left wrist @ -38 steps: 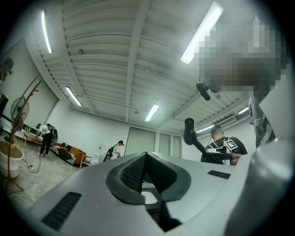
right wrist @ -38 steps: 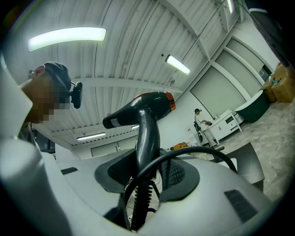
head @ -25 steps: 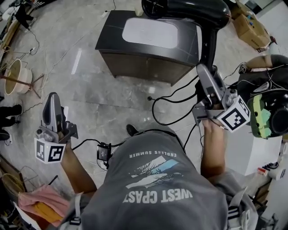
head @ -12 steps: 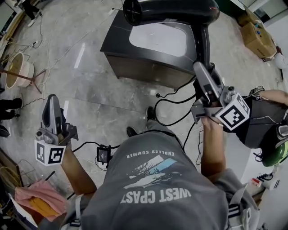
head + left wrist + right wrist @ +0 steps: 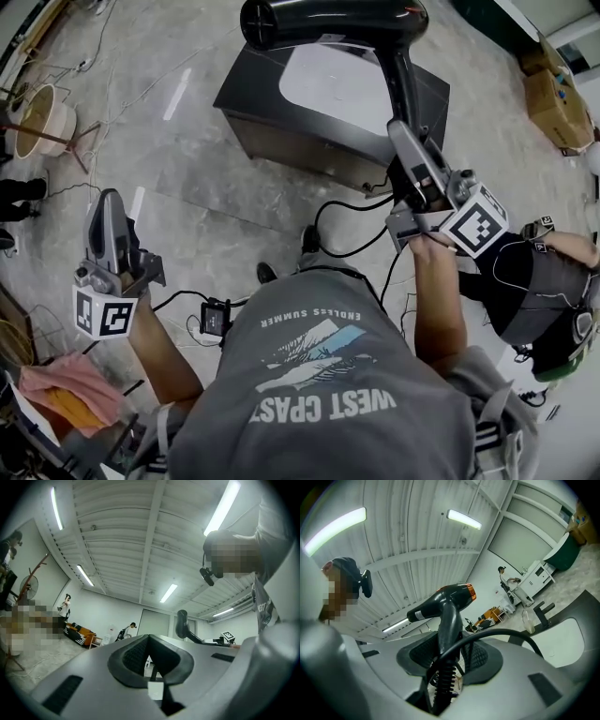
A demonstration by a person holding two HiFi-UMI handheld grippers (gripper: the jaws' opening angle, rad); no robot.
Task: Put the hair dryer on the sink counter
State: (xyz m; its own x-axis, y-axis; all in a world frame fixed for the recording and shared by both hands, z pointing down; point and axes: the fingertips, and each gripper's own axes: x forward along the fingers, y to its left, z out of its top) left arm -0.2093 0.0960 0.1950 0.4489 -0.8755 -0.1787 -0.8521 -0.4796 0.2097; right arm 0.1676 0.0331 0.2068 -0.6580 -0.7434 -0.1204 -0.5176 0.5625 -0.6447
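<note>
A black hair dryer (image 5: 337, 21) hangs in the air over the sink counter (image 5: 251, 86), nozzle pointing left. The counter is a dark cabinet with a white basin (image 5: 337, 89). My right gripper (image 5: 403, 136) is shut on the dryer's handle and points up toward the counter. In the right gripper view the hair dryer (image 5: 440, 599) stands upright between the pads of the right gripper (image 5: 449, 644), and its cord (image 5: 497, 634) loops across the jaws. My left gripper (image 5: 108, 202) is held low at the left, shut and empty. The left gripper (image 5: 148, 641) points toward the ceiling.
The dryer's black cord (image 5: 347, 225) trails over the marble floor in front of the cabinet. A person (image 5: 534, 281) sits at the right. Cardboard boxes (image 5: 553, 94) stand at the far right, a round wooden stand (image 5: 37, 127) at the far left, a pink cloth (image 5: 66, 394) at the lower left.
The right gripper has carried the hair dryer leftward, so it now hangs over the counter and basin. The left gripper has hardly moved.
</note>
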